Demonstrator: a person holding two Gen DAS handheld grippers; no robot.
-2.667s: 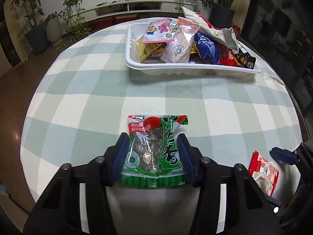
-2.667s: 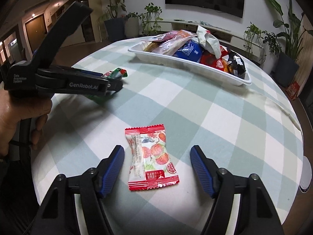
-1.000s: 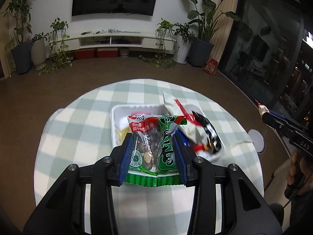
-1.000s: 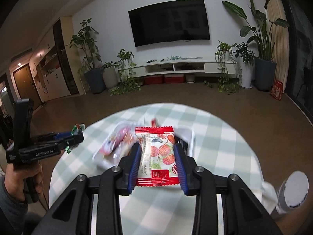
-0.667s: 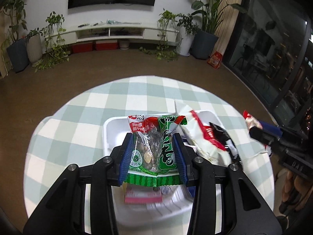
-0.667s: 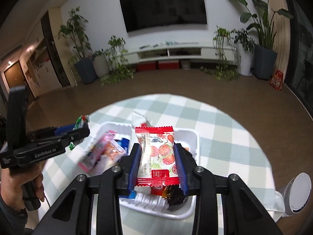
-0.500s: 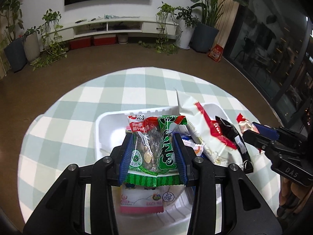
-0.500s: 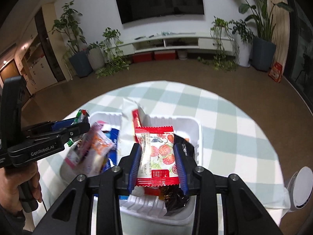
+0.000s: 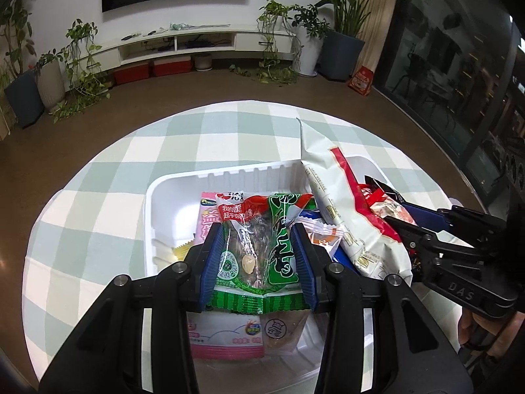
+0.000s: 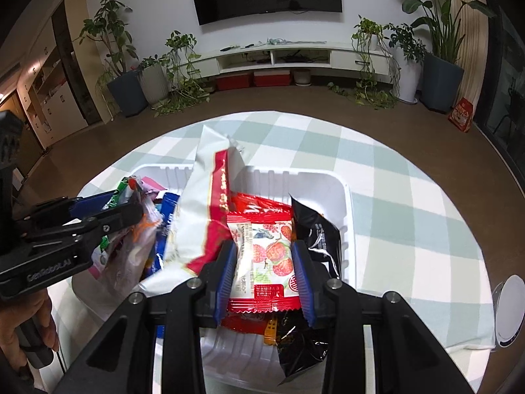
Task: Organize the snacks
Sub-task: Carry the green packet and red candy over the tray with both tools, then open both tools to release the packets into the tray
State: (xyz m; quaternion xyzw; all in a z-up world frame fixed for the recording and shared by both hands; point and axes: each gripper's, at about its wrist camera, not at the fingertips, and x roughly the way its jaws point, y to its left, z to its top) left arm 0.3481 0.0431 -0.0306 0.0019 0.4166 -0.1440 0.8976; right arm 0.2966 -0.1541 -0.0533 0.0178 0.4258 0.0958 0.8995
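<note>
My left gripper (image 9: 259, 256) is shut on a green and red nut packet (image 9: 262, 229), held above the left half of the white snack tray (image 9: 157, 190). My right gripper (image 10: 264, 272) is shut on a red and white fruit-candy packet (image 10: 265, 262) over the right half of the same tray (image 10: 341, 190). Each gripper shows in the other's view: the right one (image 9: 397, 216) at the tray's right side, the left one (image 10: 131, 211) at its left. The tray holds several packets, among them a tall white and red bag (image 9: 341, 203) and a black bag (image 10: 315, 229).
The tray sits on a round table with a green and white checked cloth (image 9: 203, 138). A white round object (image 10: 508, 295) lies at the table's right edge. A hand (image 10: 19, 321) grips the left tool's handle. Beyond the table are brown floor, potted plants and a TV bench.
Both grippers have come down and closer over the tray with their packets still held. The tray now fills the lower middle of both views.
</note>
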